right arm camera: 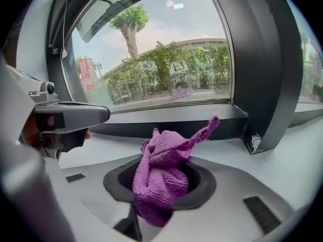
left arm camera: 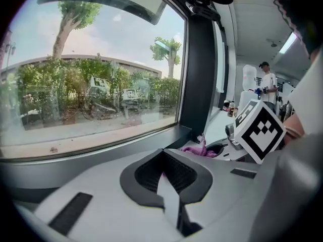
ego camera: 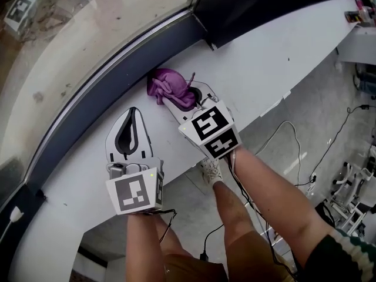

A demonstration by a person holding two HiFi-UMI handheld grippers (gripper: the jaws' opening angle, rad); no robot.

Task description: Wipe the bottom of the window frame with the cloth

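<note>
My right gripper [ego camera: 177, 98] is clenched on the purple cloth [right arm camera: 160, 178]. The cloth sits as a tight wad between the jaws, with one loose tail sticking up past the tips. Just ahead of those tips runs the dark bottom rail of the window frame [ego camera: 117, 69]. From the head view the wad looks pressed to its edge, but I cannot tell whether it really touches. My left gripper [left arm camera: 164, 158] is closed on nothing and lies off to the left of the right jaws, flat on the white sill [ego camera: 276, 57].

My main worry is the wad. It is bunched rather than spread, so I judge only a small patch would meet the rail, and a hard drag could pull it out of the jaws. If I tilt too low, the bare jaw tips could scrape the frame instead of the cloth. To the right of the jaws stands the dark upright post [right arm camera: 262, 84], and the tail could snag in that corner. My idle left gripper lies in the way of any sweep to the left.

The sill is smooth and bare. Beyond the glass [ego camera: 88, 22] are trees and a low building. Below the sill, cables trail over a grey floor [ego camera: 294, 151].
</note>
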